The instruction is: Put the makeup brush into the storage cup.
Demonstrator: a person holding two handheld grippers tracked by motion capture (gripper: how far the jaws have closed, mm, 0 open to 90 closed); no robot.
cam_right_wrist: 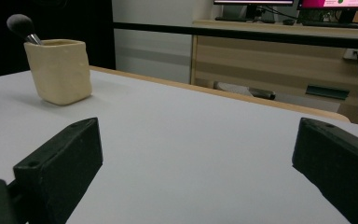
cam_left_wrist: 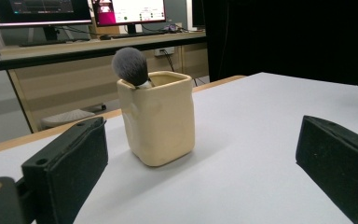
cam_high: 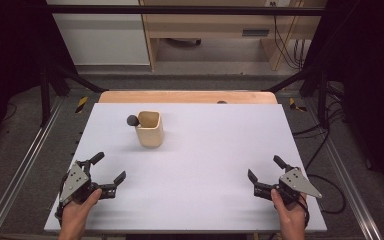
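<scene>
Left gripper (cam_high: pixel 109 167) sits at the near left of the cup (cam_high: pixel 150 129), jaws spread wide, gripping nothing, touching nothing but air above the table (cam_high: pixel 205 150). The cream cup stands upright, well beyond those jaws and between them in the left gripper view, a dark-headed brush (cam_high: pixel 132 120) leaning out over its left rim. Over at the near right of the cup, well apart, the right gripper (cam_high: pixel 266 167) has its jaws wide apart too, empty.

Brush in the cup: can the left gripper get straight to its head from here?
Probably yes. The left gripper is open, bare table lies between, and the brush head pokes above the cup rim on the far-left corner.
</scene>
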